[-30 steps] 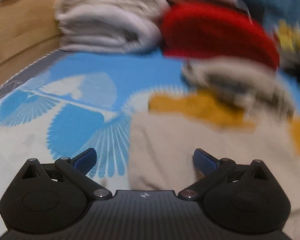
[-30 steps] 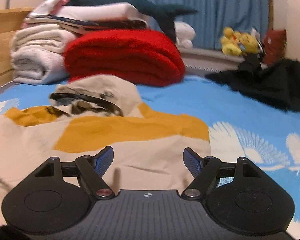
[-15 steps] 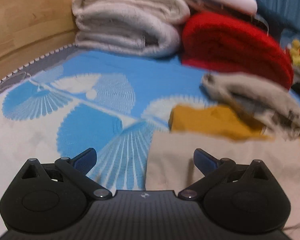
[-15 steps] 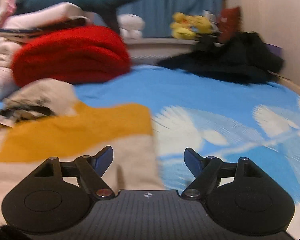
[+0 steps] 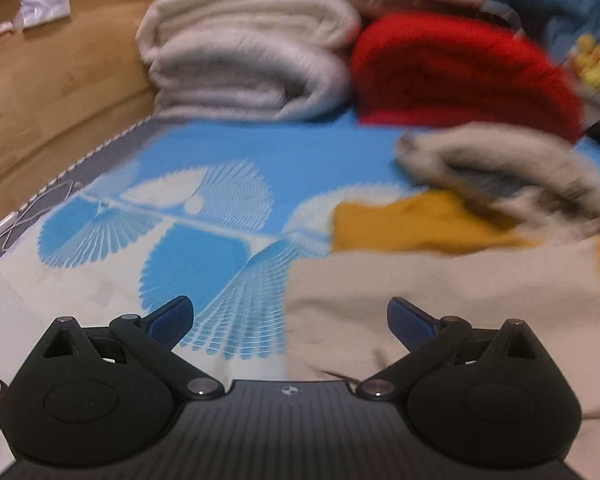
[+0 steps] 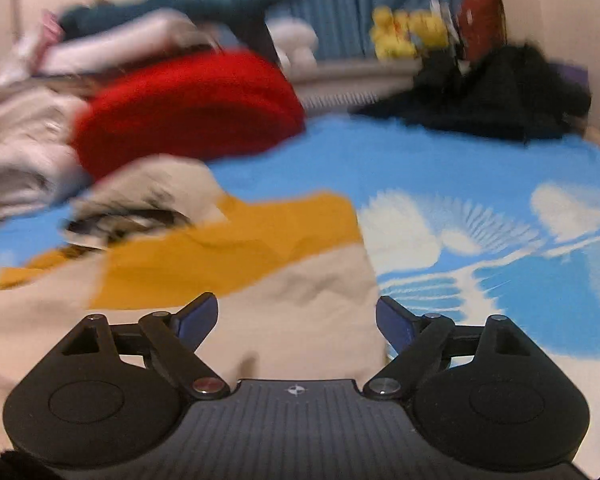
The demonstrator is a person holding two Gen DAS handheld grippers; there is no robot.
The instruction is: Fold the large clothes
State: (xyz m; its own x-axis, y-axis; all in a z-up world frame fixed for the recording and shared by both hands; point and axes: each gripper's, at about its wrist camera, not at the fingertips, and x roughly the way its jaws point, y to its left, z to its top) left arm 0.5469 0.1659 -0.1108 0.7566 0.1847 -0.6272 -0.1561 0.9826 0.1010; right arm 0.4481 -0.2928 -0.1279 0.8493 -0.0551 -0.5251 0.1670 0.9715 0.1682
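A beige and mustard hooded garment [image 5: 440, 292] lies flat on the blue patterned bed sheet [image 5: 204, 200], its hood [image 5: 512, 168] at the far end. My left gripper [image 5: 290, 316] is open and empty, low over the garment's left edge. In the right wrist view the same garment [image 6: 284, 312] has its mustard band [image 6: 228, 260] and hood [image 6: 152, 192] ahead. My right gripper [image 6: 296, 316] is open and empty over the garment's right edge.
A folded red blanket [image 5: 460, 76] and folded grey-white blankets [image 5: 240, 64] are stacked at the bed's far end. A wooden bed frame [image 5: 52, 92] runs along the left. A black clothes pile [image 6: 500, 92] and yellow plush toys [image 6: 408, 36] lie far right.
The left gripper has shifted left and back, so the garment's left edge now lies between its fingers. The right gripper swung right, then back left. Both stayed open.
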